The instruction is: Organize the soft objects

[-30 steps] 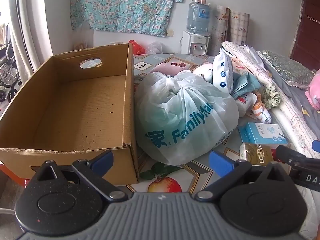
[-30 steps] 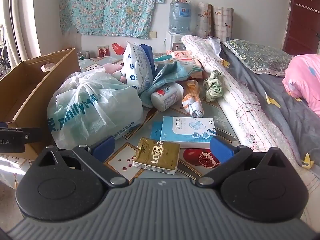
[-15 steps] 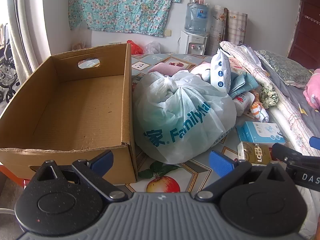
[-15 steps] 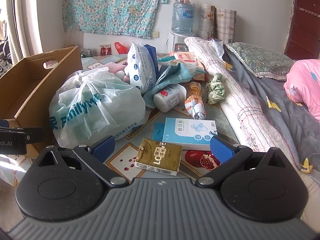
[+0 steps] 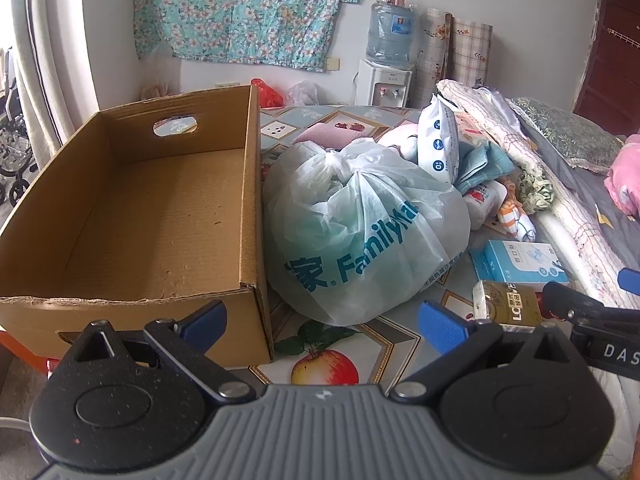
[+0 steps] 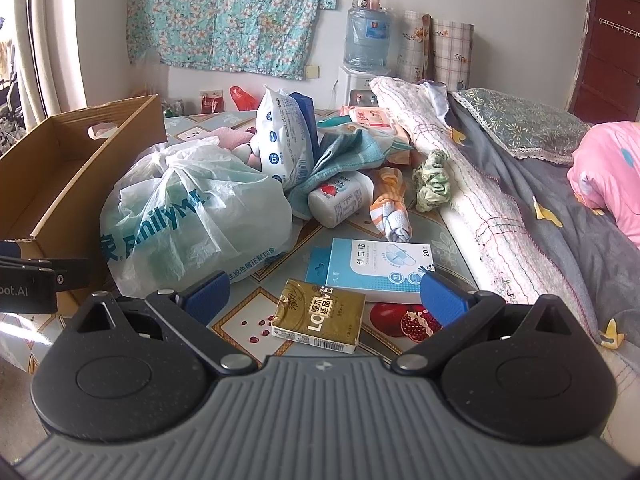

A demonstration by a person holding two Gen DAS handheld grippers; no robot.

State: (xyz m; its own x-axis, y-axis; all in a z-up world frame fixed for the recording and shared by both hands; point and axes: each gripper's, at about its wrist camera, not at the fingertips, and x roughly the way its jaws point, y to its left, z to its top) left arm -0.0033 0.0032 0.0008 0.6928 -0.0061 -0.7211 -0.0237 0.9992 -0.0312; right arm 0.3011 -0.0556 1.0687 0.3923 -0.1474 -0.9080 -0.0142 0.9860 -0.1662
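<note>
An empty cardboard box [image 5: 152, 220] [image 6: 60, 184] stands at the left of the patterned table. Beside it lies a tied white plastic bag [image 5: 360, 236] [image 6: 192, 220] with teal lettering. Behind the bag are a white pack of wipes [image 6: 284, 140], a teal cloth [image 6: 344, 156], a white bottle [image 6: 340, 200], an orange striped cloth [image 6: 390, 204] and a green scrunchie [image 6: 432, 180]. My left gripper [image 5: 322, 322] is open, low in front of the box corner and the bag. My right gripper [image 6: 324, 300] is open just above a gold carton [image 6: 320, 316], with a blue plaster box [image 6: 376, 270] beyond it.
A rolled quilt [image 6: 460, 160] and a grey blanket [image 6: 560, 216] with a pink pillow [image 6: 608, 172] border the table on the right. A water dispenser [image 6: 366, 52] and a floral cloth [image 6: 232, 12] stand at the back wall. The right gripper's finger [image 5: 592, 312] shows in the left view.
Both grippers have drifted slightly; the views shift a little but nothing on the table has moved. Both stay open.
</note>
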